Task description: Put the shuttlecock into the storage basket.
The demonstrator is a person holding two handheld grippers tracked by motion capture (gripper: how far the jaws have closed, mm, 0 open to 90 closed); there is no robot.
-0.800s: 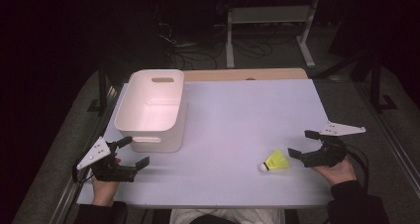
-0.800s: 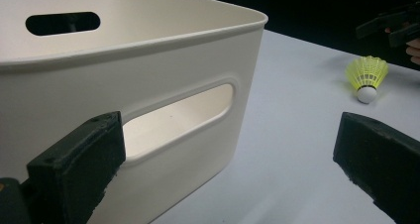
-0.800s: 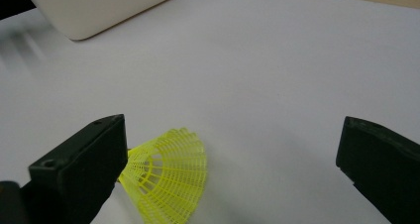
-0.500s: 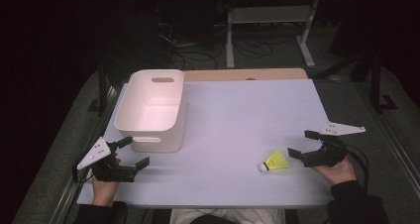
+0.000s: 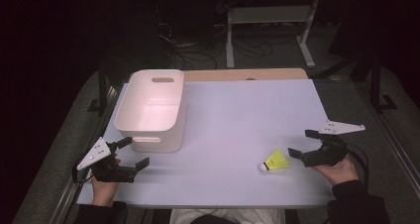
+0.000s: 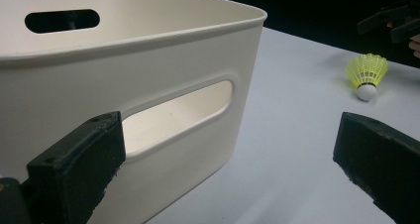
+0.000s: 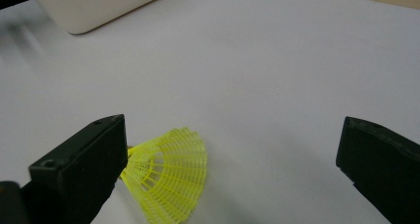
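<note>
A yellow shuttlecock [image 5: 275, 162] with a white cork lies on its side on the white table [image 5: 237, 115], at the front right. My right gripper [image 5: 298, 143] stands open just right of it, not touching; in the right gripper view the mesh skirt [image 7: 171, 177] lies beside the left jaw. A white plastic bin [image 5: 153, 107] with handle slots stands empty at the left. My left gripper [image 5: 134, 152] is open just in front of the bin's near wall [image 6: 148, 85], holding nothing. Far off in the left gripper view are the shuttlecock [image 6: 367, 75] and the right gripper [image 6: 391, 21].
A wooden strip [image 5: 247, 74] runs along the table's far edge. Beyond it, on the dark floor, are a metal stand [image 5: 267, 30] and cables. A corner of the bin [image 7: 99, 1] sits at the top left of the right gripper view.
</note>
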